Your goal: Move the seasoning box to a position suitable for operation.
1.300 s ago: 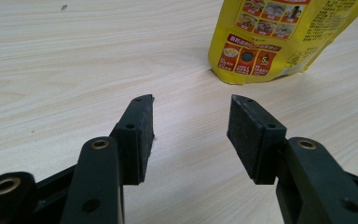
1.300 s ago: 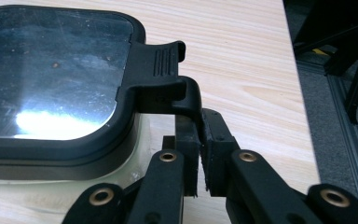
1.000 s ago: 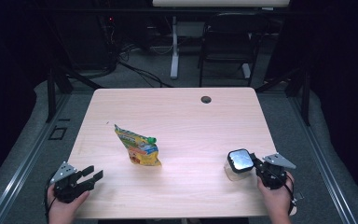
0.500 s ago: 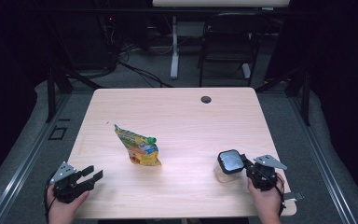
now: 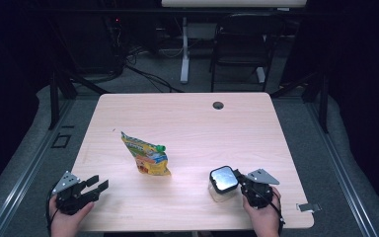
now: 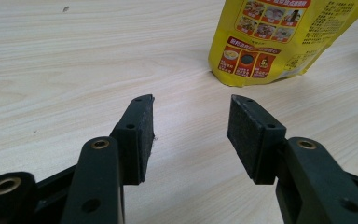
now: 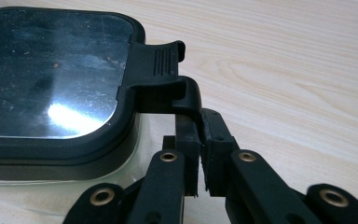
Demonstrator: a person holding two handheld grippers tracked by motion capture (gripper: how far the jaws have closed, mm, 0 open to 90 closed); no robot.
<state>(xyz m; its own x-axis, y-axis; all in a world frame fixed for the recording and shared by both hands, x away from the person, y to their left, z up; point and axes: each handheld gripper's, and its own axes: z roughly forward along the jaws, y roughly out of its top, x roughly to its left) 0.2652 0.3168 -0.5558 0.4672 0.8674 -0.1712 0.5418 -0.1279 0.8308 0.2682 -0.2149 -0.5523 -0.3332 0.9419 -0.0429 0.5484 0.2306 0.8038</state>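
A pale wood table (image 5: 187, 123) stood in a dark room. The container's (image 5: 222, 183) latch (image 7: 168, 79) was clamped by the right gripper (image 7: 200, 154); the left gripper (image 6: 189, 135) was held open.

One yellow pouch (image 5: 147, 155), one lidded container (image 5: 221, 183), two claws.

Yellow pouch (image 5: 146, 156) on table (image 5: 187, 123); chair (image 5: 239, 44) behind

We held our left gripper (image 5: 97, 183) low at the near left, our hand (image 5: 68, 217) behind it, its jaws spread wide. Our right gripper (image 5: 237, 176) sat at the near right, jaws pressed together, our hand (image 5: 262, 213) gripping it from below
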